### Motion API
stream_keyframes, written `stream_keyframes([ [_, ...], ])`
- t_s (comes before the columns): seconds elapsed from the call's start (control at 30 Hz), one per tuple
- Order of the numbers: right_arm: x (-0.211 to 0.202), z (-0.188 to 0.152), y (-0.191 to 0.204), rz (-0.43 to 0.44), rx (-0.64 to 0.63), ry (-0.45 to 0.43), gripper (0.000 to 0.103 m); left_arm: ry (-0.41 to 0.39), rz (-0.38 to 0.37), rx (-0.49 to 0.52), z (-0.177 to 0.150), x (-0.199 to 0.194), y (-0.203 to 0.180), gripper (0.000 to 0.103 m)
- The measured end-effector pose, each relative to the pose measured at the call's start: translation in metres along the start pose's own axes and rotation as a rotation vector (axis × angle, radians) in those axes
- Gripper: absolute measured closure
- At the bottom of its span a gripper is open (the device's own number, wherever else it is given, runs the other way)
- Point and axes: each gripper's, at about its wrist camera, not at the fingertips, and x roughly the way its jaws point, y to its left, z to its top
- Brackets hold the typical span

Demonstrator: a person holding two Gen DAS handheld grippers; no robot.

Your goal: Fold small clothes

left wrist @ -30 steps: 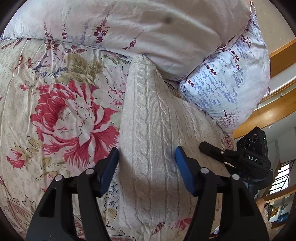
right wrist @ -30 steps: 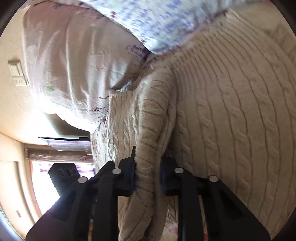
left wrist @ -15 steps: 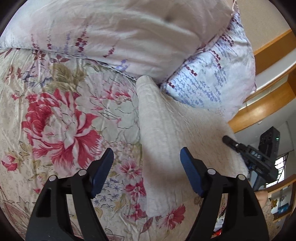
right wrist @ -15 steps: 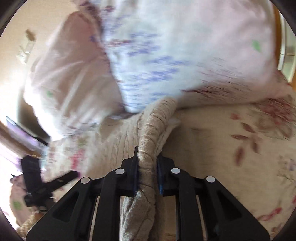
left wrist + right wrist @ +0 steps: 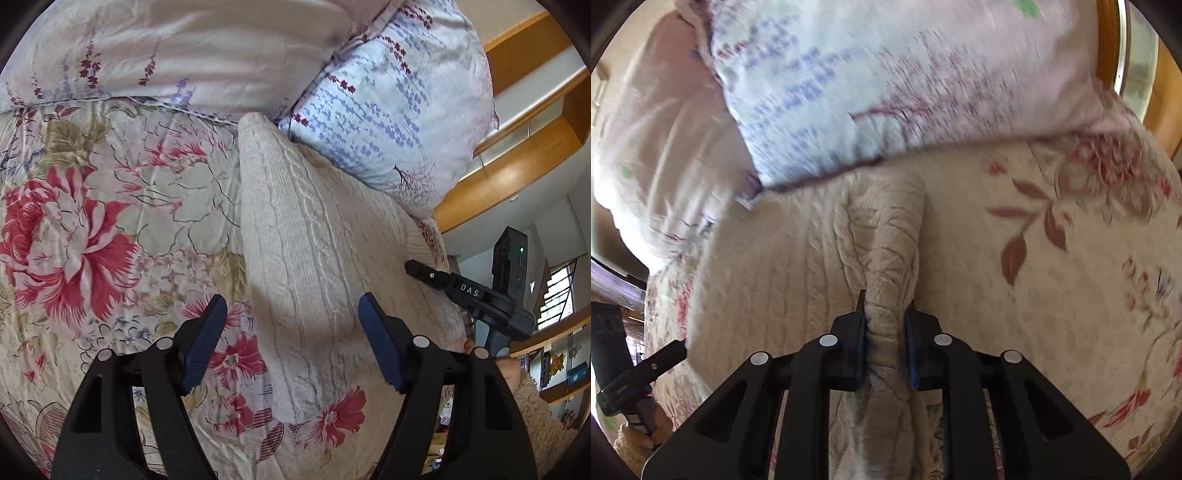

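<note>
Right wrist view: right hand-held gripper [image 5: 886, 332] pinching a bunched fold of the cream cable-knit sweater [image 5: 768, 280], jaws easing open, left hand-held gripper [image 5: 291, 332] spread empty; looks mid-fold, next lay it flat

Floral bedspread [image 5: 110, 229] carries cream cable-knit sweater [image 5: 314, 236] (partly folded), two pillows [image 5: 388, 103] at its far edge.

In the right wrist view the blue-printed pillow [image 5: 849, 92] at 12 o'clock is smeared by motion, its pattern unreadable, and its top runs off the frame. The cable-knit sweater [image 5: 768, 266] is bunched between the right gripper [image 5: 886, 332] pads, and its lower end disappears behind the gripper body at 6 o'clock. In the left wrist view, the sweater's far corner tucks under the pillow at 1 o'clock. Shelf items [image 5: 576, 373] at 4 o'clock are too small to identify.
</note>
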Motion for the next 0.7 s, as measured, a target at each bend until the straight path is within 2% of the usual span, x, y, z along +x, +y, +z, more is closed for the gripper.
stream_keyframes([
  [0.07, -0.008, -0.001, -0.005, 0.028, 0.043, -0.004, 0.079, 0.003, 0.002, 0.017, -0.003, 0.001, -0.003, 0.03],
  [0.13, -0.019, -0.002, -0.012, 0.052, 0.073, -0.016, 0.068, 0.008, 0.003, 0.025, -0.004, 0.002, -0.004, 0.03],
  [0.2, -0.033, -0.011, -0.02, 0.094, 0.102, -0.033, 0.065, 0.014, -0.002, 0.023, -0.005, 0.004, -0.004, 0.031],
  [0.3, -0.04, -0.022, -0.023, 0.136, 0.119, -0.026, 0.065, 0.027, -0.013, 0.022, -0.007, 0.006, -0.004, 0.033],
  [0.47, -0.026, -0.038, -0.021, 0.122, 0.117, 0.03, 0.065, 0.068, -0.012, 0.043, -0.016, 0.012, -0.007, 0.037],
  [0.53, -0.029, -0.042, -0.022, 0.133, 0.123, 0.01, 0.082, 0.093, -0.012, 0.051, -0.021, 0.016, -0.009, 0.044],
  [0.6, -0.037, -0.041, -0.022, 0.131, 0.108, -0.018, 0.09, 0.102, 0.005, 0.057, -0.025, 0.018, -0.009, 0.057],
  [0.7, -0.057, -0.039, -0.019, 0.127, 0.103, -0.097, 0.091, 0.098, -0.021, 0.041, -0.024, 0.013, -0.007, 0.069],
])
